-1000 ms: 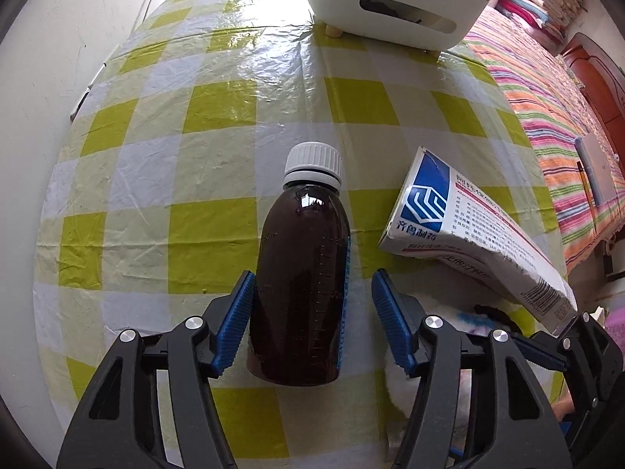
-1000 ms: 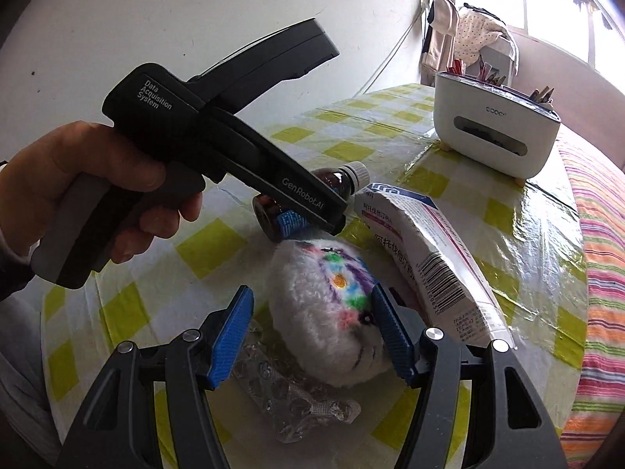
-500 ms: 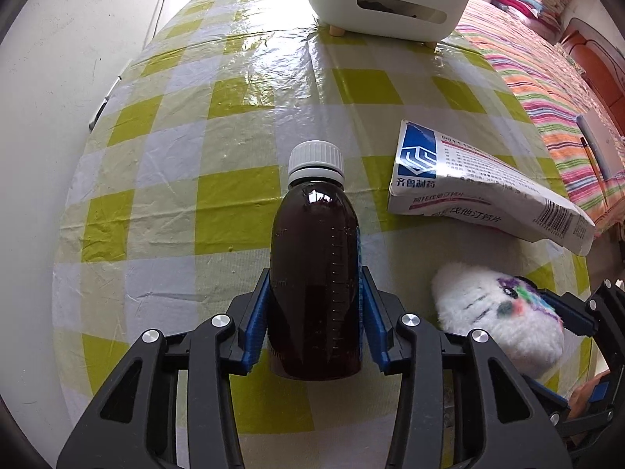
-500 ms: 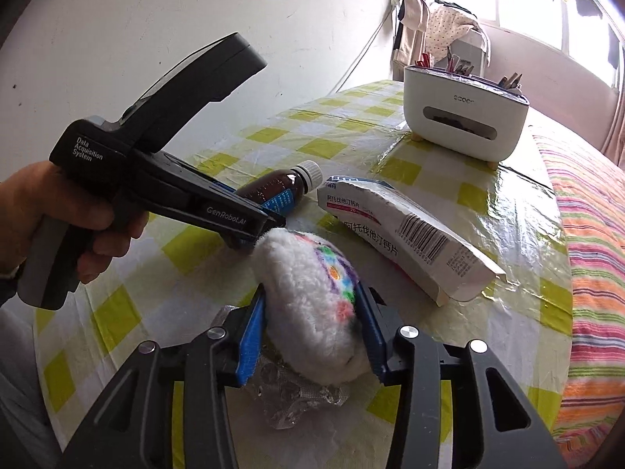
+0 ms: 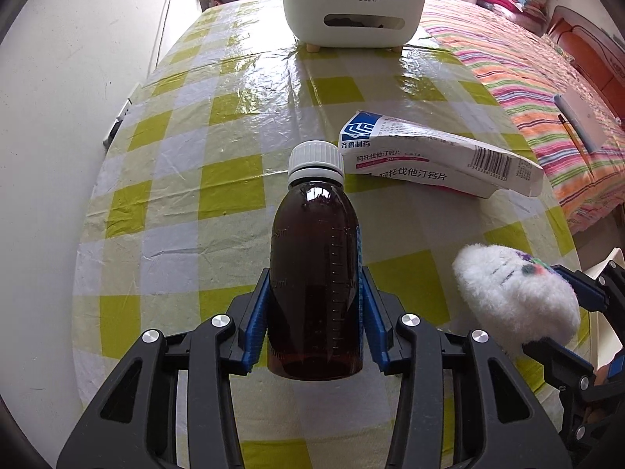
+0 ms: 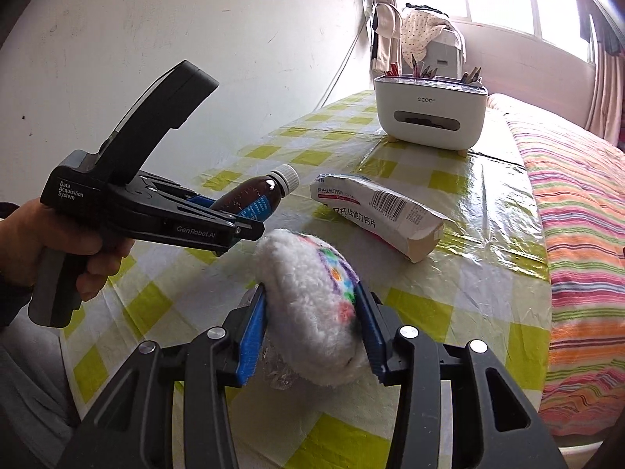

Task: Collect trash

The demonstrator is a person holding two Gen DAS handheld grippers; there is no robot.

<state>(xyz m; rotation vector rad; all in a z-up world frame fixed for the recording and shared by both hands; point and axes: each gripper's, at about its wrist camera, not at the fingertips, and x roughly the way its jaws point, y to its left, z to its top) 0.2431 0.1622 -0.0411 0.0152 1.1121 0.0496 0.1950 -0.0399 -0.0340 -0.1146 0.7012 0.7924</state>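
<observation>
A brown medicine bottle (image 5: 314, 269) with a white cap is clamped between the blue pads of my left gripper (image 5: 314, 312), lifted off the yellow-checked tablecloth (image 5: 218, 148). From the right wrist view the same bottle (image 6: 254, 197) pokes out of the left gripper (image 6: 238, 221), which a hand holds. My right gripper (image 6: 310, 326) is shut on a white fluffy toy (image 6: 308, 308) with coloured patches; that toy (image 5: 511, 297) also shows at the right of the left wrist view. A crushed medicine box (image 5: 433, 156) lies on the table beyond both.
A white desk organiser (image 5: 353, 11) with pens stands at the table's far end. Crinkled clear plastic (image 6: 277, 371) lies under the toy. A bed with a striped cover (image 6: 578, 211) runs along the table's right side, and a white wall (image 5: 58, 97) along the left.
Both grippers closed, the left on the bottle and the right on the fluffy toy. Both then lifted and drew back from the box, carrying their objects off the table.
</observation>
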